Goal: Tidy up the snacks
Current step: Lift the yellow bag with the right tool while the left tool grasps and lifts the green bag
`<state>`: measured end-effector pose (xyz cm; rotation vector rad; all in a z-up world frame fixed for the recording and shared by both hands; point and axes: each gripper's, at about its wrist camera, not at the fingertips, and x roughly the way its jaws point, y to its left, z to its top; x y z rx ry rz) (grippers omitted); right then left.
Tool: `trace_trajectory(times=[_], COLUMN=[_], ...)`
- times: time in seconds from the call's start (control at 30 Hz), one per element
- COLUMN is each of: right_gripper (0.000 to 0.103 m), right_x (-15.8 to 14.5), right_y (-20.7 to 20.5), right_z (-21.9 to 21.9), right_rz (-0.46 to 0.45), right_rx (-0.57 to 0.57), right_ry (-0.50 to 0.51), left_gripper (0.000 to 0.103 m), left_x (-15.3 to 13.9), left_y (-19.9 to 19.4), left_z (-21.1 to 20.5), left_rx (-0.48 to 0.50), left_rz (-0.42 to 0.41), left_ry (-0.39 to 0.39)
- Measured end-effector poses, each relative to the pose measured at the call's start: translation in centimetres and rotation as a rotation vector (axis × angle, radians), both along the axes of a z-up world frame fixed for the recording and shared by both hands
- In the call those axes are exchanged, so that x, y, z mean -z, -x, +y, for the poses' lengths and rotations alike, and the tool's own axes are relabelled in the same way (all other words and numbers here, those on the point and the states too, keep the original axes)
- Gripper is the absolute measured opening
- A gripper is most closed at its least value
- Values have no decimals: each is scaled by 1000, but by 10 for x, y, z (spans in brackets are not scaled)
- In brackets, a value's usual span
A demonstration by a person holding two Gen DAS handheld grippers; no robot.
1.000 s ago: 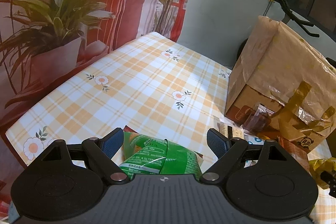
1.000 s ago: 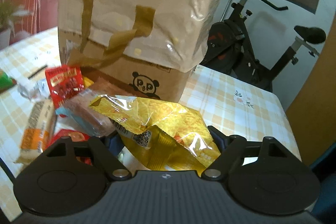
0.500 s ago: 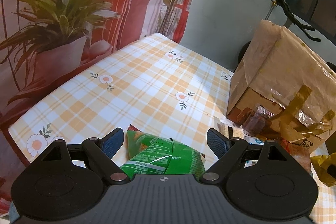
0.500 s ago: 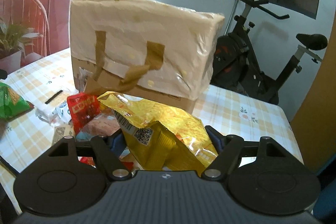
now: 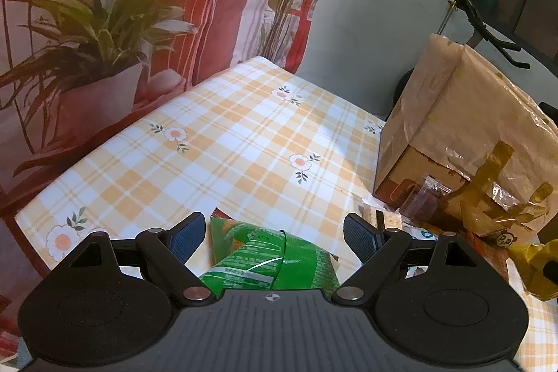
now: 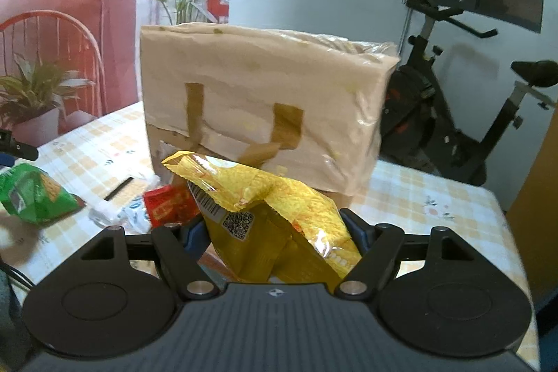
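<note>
1. We hold the crinkled yellow foil snack bag (image 6: 275, 218) in the right gripper (image 6: 279, 232); its jaws are closed on the lower part of the bag, in front of the big brown paper carrier bag with flat handles (image 6: 258, 96)
2. We should keep the grip firm, because the foil is slippery and the puffy top hangs free
3. The left gripper (image 5: 270, 234) has its jaws wide, around the green foil snack bag (image 5: 272, 262) but not touching it, well left of the carrier bag
4. The yellow bag is shiny and wrinkled, with a QR code and a barcode on it
</note>
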<state>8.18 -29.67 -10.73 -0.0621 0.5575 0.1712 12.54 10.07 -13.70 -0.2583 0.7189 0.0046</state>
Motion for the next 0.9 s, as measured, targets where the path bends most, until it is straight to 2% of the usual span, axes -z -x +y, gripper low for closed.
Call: trace_trajectory(times=[0.17,0.4,0.53,0.67,0.77,0.83,0.87,0.9], right_gripper=[77,77,77,77,77,77,77,77], right_x=[4,8,10,10,11,11,12,12], right_y=[-4,-8,-9,-8,-8,-8,-9,-9], right_z=[4,8,7,7,7,7,7,8], right_rz=[11,19,18,19,19,20,22,25], right_rx=[-23,-44,-43,-43,-41,-40,-41,-42], right_ry=[-30,-55,-60,-62,-63,-64,-63,-61], left_gripper=[88,88,88,93,97,97,97,90], left_x=[-3,0,3,12,28,34,37,39], left_y=[6,10,4,-8,-17,-18,-20,-21], left_z=[15,34,27,12,-3,-6,-8,-9], left_rx=[-44,-100,-63,33,87,87,90,93], left_rz=[12,65,82,122,179,173,174,174], left_ry=[12,71,93,108,55,31,22,17])
